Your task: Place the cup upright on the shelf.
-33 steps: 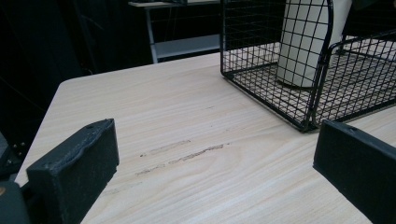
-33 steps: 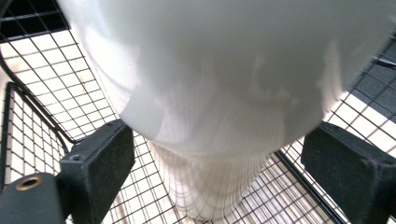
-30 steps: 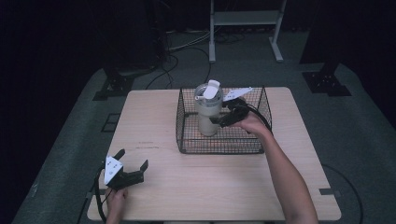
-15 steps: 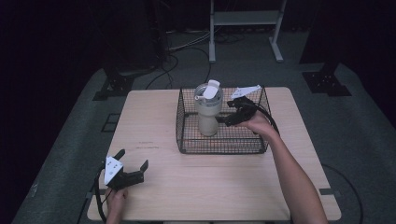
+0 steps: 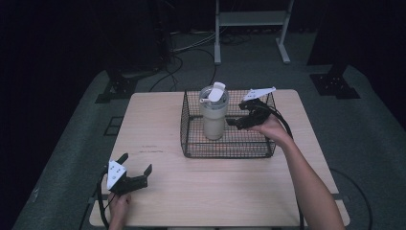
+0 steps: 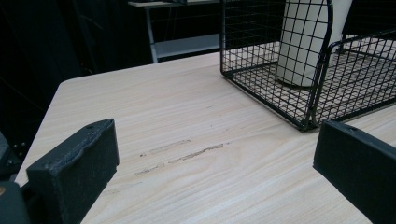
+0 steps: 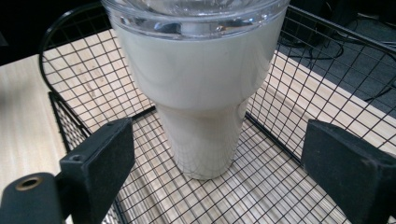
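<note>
Right gripper view: our right gripper (image 7: 210, 163) spread wide beside the tumbler (image 7: 201, 88) in the wire basket (image 7: 303, 93), likely lining up a grab; left gripper (image 5: 127, 175) spread, parked.

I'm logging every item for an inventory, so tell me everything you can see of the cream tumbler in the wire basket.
The cream, tapered tumbler looks like coated metal, wide above and stepping to a narrower base. A clear plastic lid with a raised white flap tops it. It stands upright on the floor of the black wire basket, toward its left half. The right hand-held gripper sits beside it, jaws open on either side and apart from its wall.
</note>
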A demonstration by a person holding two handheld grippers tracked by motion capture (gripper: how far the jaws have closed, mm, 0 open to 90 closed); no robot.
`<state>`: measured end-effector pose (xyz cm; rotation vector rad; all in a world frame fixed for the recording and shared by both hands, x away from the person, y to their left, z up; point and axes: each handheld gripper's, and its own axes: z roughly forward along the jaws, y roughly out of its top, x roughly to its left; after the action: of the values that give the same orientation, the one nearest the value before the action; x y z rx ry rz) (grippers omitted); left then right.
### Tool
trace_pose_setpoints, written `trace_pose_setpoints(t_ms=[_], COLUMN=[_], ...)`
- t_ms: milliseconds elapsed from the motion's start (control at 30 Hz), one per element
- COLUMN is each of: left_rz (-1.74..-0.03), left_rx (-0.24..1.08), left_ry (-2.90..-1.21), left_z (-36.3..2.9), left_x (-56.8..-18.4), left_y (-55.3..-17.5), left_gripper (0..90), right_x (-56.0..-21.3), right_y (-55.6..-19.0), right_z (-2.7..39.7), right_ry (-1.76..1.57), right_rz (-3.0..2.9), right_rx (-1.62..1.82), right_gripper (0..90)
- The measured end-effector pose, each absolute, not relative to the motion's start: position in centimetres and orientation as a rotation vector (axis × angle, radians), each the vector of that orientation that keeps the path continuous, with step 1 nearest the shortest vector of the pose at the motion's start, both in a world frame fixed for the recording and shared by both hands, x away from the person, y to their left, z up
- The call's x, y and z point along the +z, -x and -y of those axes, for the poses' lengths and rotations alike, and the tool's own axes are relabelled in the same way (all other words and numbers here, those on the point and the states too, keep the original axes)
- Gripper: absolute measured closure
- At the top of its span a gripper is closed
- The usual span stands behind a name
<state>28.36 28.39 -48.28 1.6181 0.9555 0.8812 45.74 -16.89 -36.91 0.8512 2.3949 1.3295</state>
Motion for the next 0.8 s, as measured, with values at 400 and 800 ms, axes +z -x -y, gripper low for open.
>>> trace_pose_setpoints(t_ms=[400,800], left_rz=[-0.955,-0.955], left_rx=[0.882,0.884], left_ry=[-1.619,-1.622], left_z=[-28.4,-28.4], left_x=[-48.3,-48.3], left_y=[-28.4,-28.4], left_gripper=[0.0,0.0], right_x=[-35.5,-35.0], right_y=[-43.7,-42.0], right_z=[17.4,18.0], right_ry=[-0.827,-0.795], right_rz=[-2.387,-2.373], right_rx=[1.355,1.362], right_gripper=[9.2,9.2])
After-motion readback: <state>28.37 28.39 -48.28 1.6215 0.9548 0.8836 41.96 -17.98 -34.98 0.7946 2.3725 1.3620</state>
